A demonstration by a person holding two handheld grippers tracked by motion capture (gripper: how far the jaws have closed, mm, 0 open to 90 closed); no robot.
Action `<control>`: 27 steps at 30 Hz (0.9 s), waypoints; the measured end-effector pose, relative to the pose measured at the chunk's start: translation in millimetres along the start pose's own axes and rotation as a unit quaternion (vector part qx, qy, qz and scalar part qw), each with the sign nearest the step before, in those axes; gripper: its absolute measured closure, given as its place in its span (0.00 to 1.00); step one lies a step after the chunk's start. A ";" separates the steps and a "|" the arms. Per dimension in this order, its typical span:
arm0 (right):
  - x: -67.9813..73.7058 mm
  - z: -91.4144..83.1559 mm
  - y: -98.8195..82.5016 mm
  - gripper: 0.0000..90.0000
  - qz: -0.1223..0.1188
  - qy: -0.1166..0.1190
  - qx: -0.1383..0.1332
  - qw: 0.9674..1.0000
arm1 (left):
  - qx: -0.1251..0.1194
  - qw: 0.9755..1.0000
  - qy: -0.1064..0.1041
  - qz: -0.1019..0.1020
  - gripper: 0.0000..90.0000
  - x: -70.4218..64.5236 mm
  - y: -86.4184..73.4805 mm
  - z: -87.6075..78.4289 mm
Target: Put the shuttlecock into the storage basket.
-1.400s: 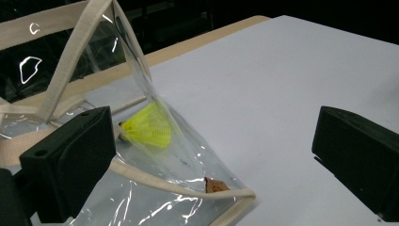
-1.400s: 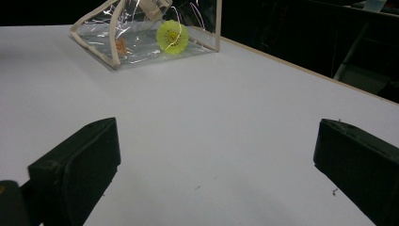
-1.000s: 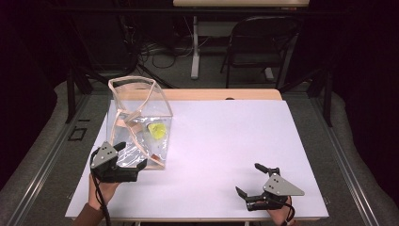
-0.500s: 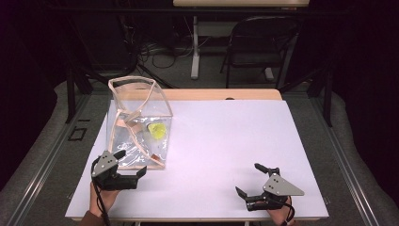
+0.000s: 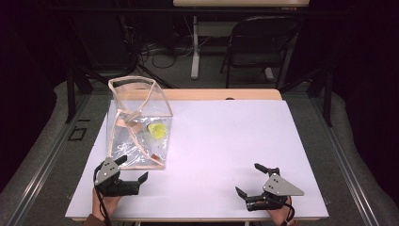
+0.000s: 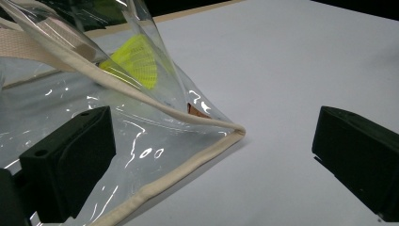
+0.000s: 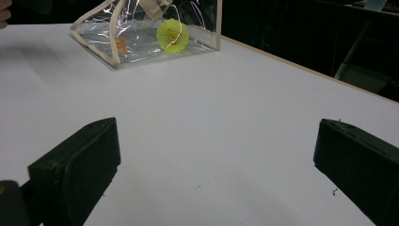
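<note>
A clear plastic bag (image 5: 139,122) with beige trim stands at the left of the white table top (image 5: 226,141). Inside it lie a yellow round mesh piece (image 5: 156,131) and a small orange item (image 5: 153,155). My left gripper (image 5: 134,168) is open just in front of the bag's near side. In the left gripper view the bag's bottom corner (image 6: 237,129) sits between the wide-apart jaws, with the yellow piece (image 6: 134,59) behind it. My right gripper (image 5: 248,179) is open near the front right edge, nothing between its jaws. In the right gripper view the bag (image 7: 141,33) stands far off.
The table's wooden far edge (image 5: 221,94) shows beyond the white sheet. Behind the table stand a dark chair (image 5: 259,47), a white table leg (image 5: 195,47) and cables (image 5: 155,52) on the floor. A hand (image 5: 106,207) holds each gripper at the front edge.
My left gripper has drawn back from the bag's lower front toward the table's near edge. The bag and the right gripper have not moved.
</note>
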State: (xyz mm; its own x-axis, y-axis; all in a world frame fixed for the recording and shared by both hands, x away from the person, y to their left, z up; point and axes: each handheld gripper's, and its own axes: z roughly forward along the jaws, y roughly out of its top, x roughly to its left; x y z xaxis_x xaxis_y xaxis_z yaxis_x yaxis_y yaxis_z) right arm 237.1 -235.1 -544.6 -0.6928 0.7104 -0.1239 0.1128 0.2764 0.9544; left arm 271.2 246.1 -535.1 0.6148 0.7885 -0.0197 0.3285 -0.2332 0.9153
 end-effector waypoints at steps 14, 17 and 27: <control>-0.3 -0.1 -0.5 0.01 0.001 0.001 0.003 1.000 | -0.020 1.000 0.002 0.020 0.00 -7.7 -19.6 2.7; -0.1 0.0 -0.6 0.01 0.001 0.002 0.003 1.000 | -0.015 0.999 0.005 0.039 0.00 -9.7 -21.8 5.1; -0.8 0.9 -1.9 0.01 0.003 0.003 0.003 1.000 | -0.011 0.999 -0.004 0.041 0.00 -9.4 -21.9 8.8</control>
State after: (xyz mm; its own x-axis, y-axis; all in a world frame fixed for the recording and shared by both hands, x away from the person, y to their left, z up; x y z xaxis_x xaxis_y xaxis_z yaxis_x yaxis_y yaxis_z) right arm 238.1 -235.7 -546.5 -0.6970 0.7074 -0.1172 0.1205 0.2766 0.9534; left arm 264.5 238.8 -558.5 0.6445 0.7628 0.0528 0.2608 -0.2842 0.9226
